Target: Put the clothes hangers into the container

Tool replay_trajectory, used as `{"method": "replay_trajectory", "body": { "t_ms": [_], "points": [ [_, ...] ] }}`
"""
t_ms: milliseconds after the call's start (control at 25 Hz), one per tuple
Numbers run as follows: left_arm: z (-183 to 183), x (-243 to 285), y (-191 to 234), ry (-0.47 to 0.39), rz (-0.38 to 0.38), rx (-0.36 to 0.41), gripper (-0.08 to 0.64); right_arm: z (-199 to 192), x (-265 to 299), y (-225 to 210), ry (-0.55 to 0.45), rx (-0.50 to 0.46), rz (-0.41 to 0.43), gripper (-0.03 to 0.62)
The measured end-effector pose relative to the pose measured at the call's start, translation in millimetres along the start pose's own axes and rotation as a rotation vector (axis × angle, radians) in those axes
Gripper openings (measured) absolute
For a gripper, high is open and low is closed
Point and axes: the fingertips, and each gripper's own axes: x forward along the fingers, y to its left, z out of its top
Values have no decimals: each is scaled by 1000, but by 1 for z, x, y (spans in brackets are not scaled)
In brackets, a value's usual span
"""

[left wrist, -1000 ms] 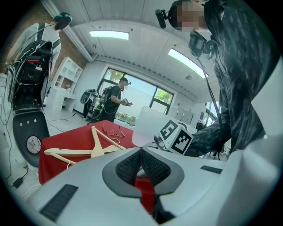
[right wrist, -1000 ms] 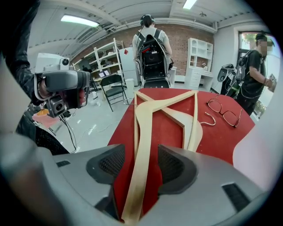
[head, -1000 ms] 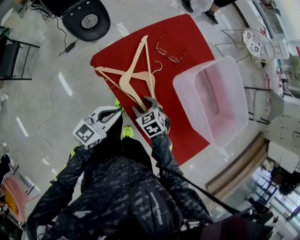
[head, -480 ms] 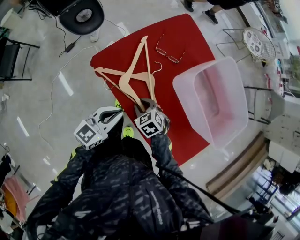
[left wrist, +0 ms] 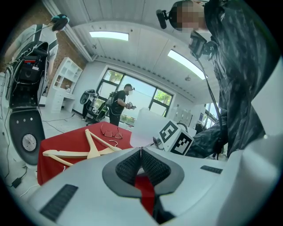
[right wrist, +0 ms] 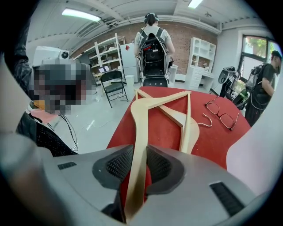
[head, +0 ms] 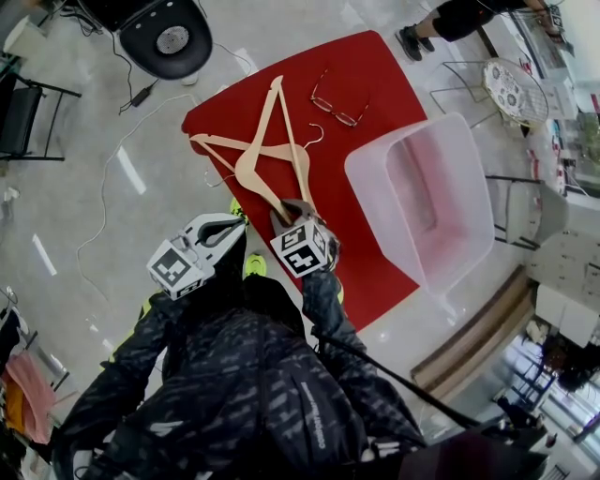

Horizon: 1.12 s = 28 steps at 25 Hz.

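Two wooden hangers lie crossed on the red table [head: 375,84]. The near end of one hanger [head: 265,155] runs into my right gripper [head: 292,208]. In the right gripper view that hanger's arm [right wrist: 141,132] passes between the pads, which are closing and touch both its sides. The second hanger [right wrist: 188,119] lies just to its right. My left gripper [head: 225,228] hangs off the table's near edge, left of the right one, with its jaws shut [left wrist: 140,161] and empty. The clear plastic container [head: 361,169] stands on the table to the right of the hangers.
A pair of glasses [head: 337,103] lies behind the hangers on the table. A round black base [head: 167,37] and cables are on the floor to the far left. A person stands beyond the table's far corner [head: 441,19]. Wire chairs [head: 511,89] stand to the right.
My right gripper's jaws have come together on the near arm of the hanger. The held hanger has swung slightly left at its far end. The left gripper has barely moved.
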Motion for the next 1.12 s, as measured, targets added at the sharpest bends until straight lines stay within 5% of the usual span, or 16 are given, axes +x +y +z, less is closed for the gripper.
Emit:
{"method": "replay_trajectory", "body": {
  "t_ms": [640,1120],
  "points": [
    [22,-2,-19,-42,-15,64,11,47,-76,2,-102,-48,-55,98],
    [77,11,-9,-84,-53,125,11,82,-131,-7,-148,-49,-106,98]
  ]
}}
